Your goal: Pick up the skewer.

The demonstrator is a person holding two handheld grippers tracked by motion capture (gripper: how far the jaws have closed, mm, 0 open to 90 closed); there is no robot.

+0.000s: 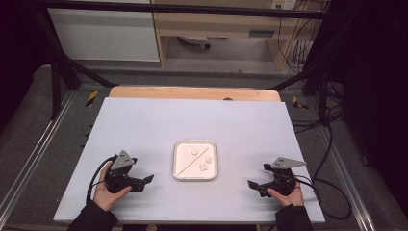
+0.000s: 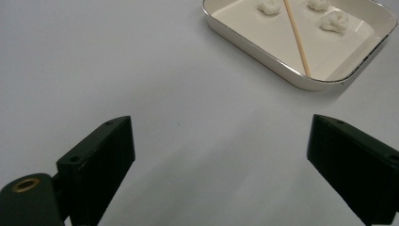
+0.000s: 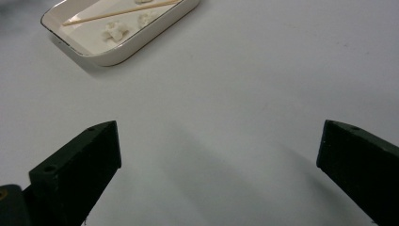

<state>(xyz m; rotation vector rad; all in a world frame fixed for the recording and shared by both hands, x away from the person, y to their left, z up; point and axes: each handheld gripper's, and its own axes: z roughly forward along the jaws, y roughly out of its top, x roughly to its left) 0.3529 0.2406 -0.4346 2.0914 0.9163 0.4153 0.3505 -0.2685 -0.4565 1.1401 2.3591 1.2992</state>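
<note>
Near the front edge of the table (image 1: pixel 144 120), midway between its side edges, sits a white tray (image 1: pixel 194 177). It holds a thin wooden stick (image 1: pixel 193 159) lying corner to corner and white crumbly lumps (image 1: pixel 204 167) on either side of the stick.

Left gripper (image 1: pixel 142 182): rests by the front left corner, well apart from the tray, jaws spread wide, nothing between them. Right gripper (image 1: pixel 255 186): by the front right corner, also well apart from the tray, jaws equally wide, empty. Both point inward at the tray.

Risks, as judgement:
- Stick is thin and lies flat on the tray floor; wide jaws coming down steeply would likely pinch the floor and skid off it, or flick the stick out.
- Lumps look soft; a hard squeeze could crumble them.
- Tray is light and unheld; a jaw catching the raised rim could shove it toward the opposite side.

View differences:
- High view gives the whole layout, both hands and the cables, but only two lumps read clearly.
- Left gripper view shows three lumps (image 2: pixel 334 21), one left of the stick (image 2: pixel 296 38) and two right, and a dark line along the tray rim (image 2: pixel 301 81).
- Right gripper view shows the tray (image 3: pixel 141 44) from the other side, with the stick (image 3: pixel 117 12) reaching close to one corner.
</note>
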